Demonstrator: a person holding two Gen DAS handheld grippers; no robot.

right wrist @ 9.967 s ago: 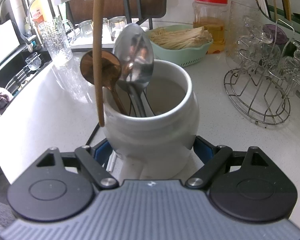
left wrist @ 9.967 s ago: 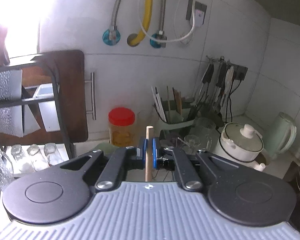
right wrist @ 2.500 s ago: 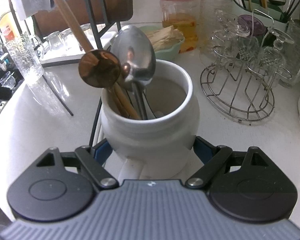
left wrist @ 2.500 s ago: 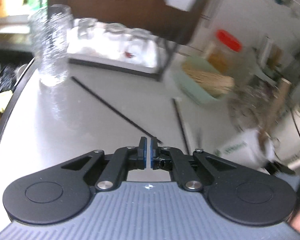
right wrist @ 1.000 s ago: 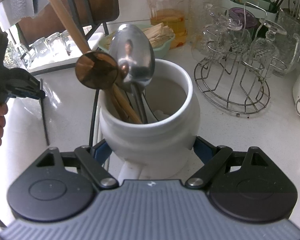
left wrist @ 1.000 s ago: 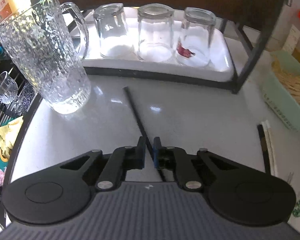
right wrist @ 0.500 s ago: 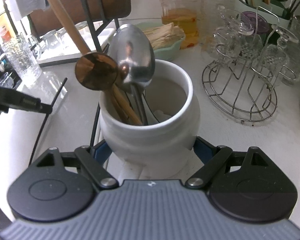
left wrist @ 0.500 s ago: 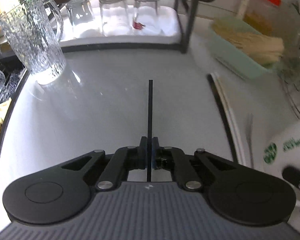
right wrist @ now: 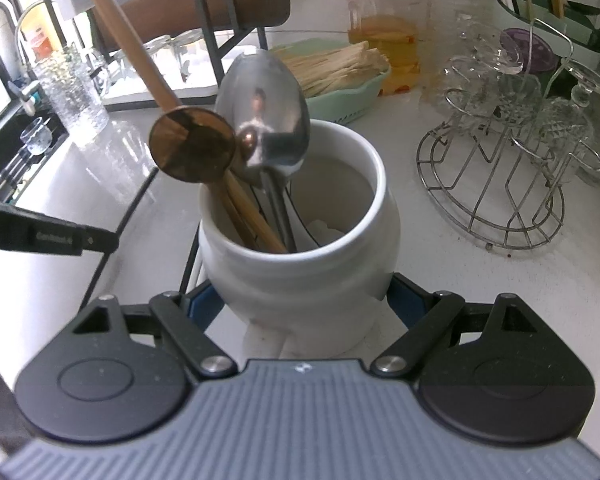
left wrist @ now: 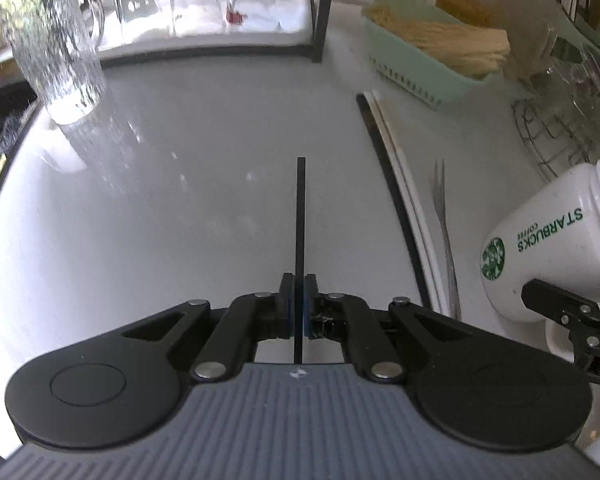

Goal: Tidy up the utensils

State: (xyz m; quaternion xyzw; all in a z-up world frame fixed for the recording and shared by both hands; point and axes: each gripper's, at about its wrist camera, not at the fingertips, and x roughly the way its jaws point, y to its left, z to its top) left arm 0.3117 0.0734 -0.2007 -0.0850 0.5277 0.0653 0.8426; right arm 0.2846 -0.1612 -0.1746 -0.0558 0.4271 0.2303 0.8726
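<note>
My left gripper (left wrist: 299, 292) is shut on a thin black chopstick (left wrist: 301, 216), which points straight ahead above the white counter (left wrist: 180, 200). A second black chopstick (left wrist: 388, 184), a white chopstick (left wrist: 410, 204) and a steel fork (left wrist: 444, 232) lie on the counter to its right. My right gripper (right wrist: 304, 304) is shut on a white ceramic jar (right wrist: 300, 252), seen at the right edge of the left wrist view as the jar (left wrist: 552, 240). Inside stand a steel spoon (right wrist: 268, 120), a round brown spoon (right wrist: 192, 150) and a wooden handle (right wrist: 124, 40). The left gripper's finger (right wrist: 52, 236) shows left of the jar.
A glass pitcher (left wrist: 56, 48) and a tray of upturned glasses (left wrist: 204, 0) stand at the back left under a black rack. A green basket of pale sticks (left wrist: 432, 56), a red-lidded jar (right wrist: 384, 28) and a wire rack of glassware (right wrist: 500, 160) crowd the right. A sink (right wrist: 20, 152) lies left.
The left gripper closed on the black chopstick lying on the counter, lifted it and swung right toward the jar. The right gripper kept hold of the jar, almost still.
</note>
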